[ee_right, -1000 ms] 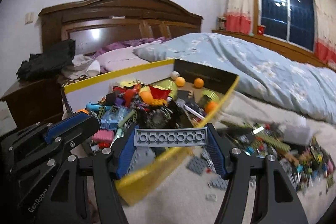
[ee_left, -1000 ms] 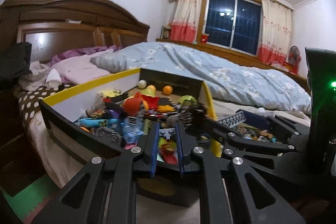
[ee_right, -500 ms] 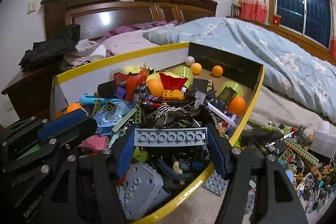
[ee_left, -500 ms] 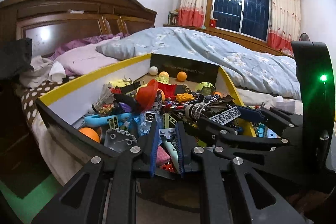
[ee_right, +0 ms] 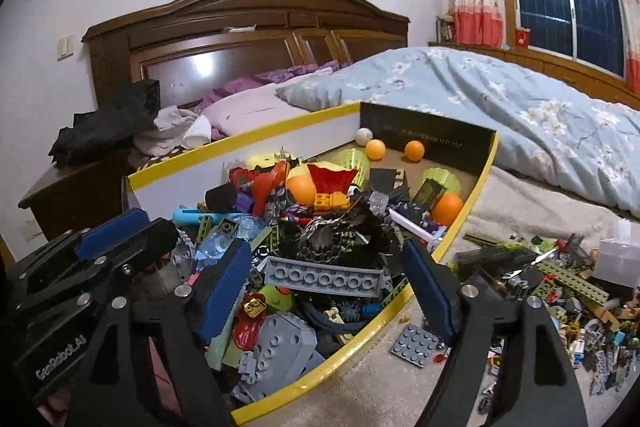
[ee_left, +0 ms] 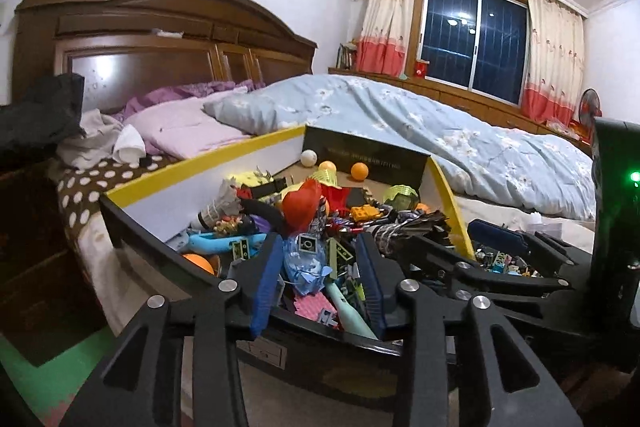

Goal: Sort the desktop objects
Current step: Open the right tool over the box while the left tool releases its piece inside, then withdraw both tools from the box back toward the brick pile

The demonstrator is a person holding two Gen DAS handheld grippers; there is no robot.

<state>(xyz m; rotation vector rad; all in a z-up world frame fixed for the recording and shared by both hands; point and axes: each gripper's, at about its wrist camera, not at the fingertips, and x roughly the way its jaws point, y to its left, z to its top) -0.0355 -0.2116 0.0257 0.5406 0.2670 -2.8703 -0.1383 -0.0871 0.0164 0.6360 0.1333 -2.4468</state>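
Both my jaws stand released: my right gripper (ee_right: 328, 291) spread around the long grey brick plate (ee_right: 325, 277) lying atop the pile in the yellow-rimmed box (ee_right: 460, 227), my left gripper (ee_left: 318, 283) empty over it. Much is boxed, including three orange balls (ee_right: 414, 149) and one white ball (ee_right: 363, 136), but scattered bricks (ee_right: 560, 291) and one square grey plate (ee_right: 418, 339) remain on the bed

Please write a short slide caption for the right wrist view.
Open right gripper above a long grey studded plate lying in the yellow-rimmed toy box.

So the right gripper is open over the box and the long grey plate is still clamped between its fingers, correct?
Not quite. The right gripper is open over the box, but the grey plate is released: in the right wrist view it lies on the pile, clear of both fingers.
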